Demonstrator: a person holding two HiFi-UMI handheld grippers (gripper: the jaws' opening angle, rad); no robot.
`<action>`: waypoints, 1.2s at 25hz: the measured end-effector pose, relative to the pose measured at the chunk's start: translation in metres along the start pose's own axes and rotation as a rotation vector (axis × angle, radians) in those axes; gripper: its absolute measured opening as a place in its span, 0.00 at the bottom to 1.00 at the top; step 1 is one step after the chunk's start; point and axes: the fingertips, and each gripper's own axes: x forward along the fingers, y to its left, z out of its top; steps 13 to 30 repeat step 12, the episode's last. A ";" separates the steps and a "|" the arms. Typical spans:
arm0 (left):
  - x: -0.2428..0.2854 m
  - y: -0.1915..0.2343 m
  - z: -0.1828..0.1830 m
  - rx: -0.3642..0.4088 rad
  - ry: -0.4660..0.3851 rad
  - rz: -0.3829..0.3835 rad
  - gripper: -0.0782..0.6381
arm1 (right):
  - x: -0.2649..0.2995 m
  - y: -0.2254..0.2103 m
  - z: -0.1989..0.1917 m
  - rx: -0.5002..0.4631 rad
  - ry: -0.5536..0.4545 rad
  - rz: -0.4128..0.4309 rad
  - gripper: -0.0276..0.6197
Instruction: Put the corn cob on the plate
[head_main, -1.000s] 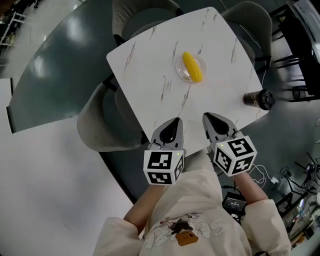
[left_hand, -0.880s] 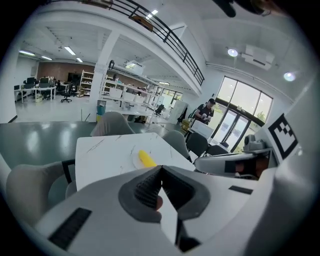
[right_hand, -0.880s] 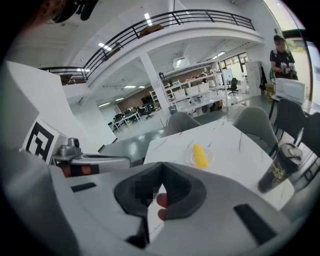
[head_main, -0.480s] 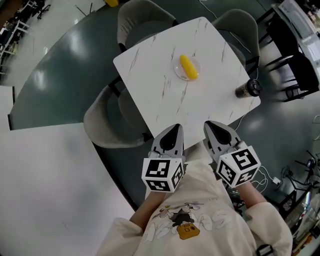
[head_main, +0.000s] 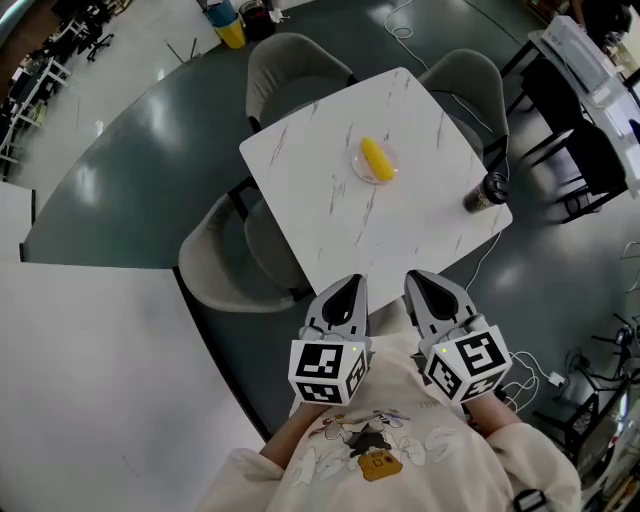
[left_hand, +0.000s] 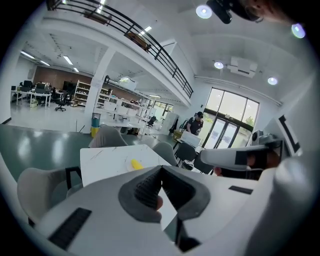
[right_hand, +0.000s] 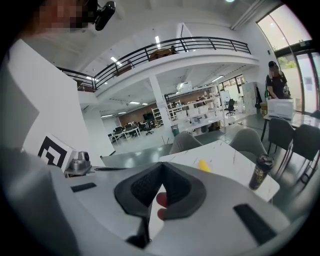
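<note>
A yellow corn cob (head_main: 375, 159) lies on a small clear plate (head_main: 357, 166) near the middle of the white marbled table (head_main: 320, 205). Both grippers hover close to my body, well short of the table's near edge and far from the corn. The left gripper (head_main: 350, 283) is shut with nothing between its jaws, and so is the right gripper (head_main: 418, 278). In the left gripper view the corn cob (left_hand: 135, 164) shows small beyond the closed gripper (left_hand: 160, 168). The right gripper view has the corn cob (right_hand: 204, 165) past the closed gripper (right_hand: 161, 165).
A dark tumbler (head_main: 483, 192) stands near the table's right edge, also the tumbler (right_hand: 260, 171) in the right gripper view. Grey chairs (head_main: 300, 65) ring the table, one chair (head_main: 225, 265) at its near left. A person stands far off by a desk (right_hand: 275, 82).
Both grippers have risen and drawn back from the table, which now looks smaller and farther away. The corn cob stays on the plate. Both jaws remain shut.
</note>
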 end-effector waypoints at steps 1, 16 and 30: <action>-0.001 0.000 0.000 0.002 0.000 -0.002 0.12 | -0.001 0.002 -0.002 0.004 -0.002 -0.001 0.05; -0.020 -0.002 -0.005 0.022 0.005 -0.016 0.12 | -0.017 0.011 -0.021 0.042 0.005 -0.029 0.05; -0.020 -0.002 -0.005 0.022 0.005 -0.016 0.12 | -0.017 0.011 -0.021 0.042 0.005 -0.029 0.05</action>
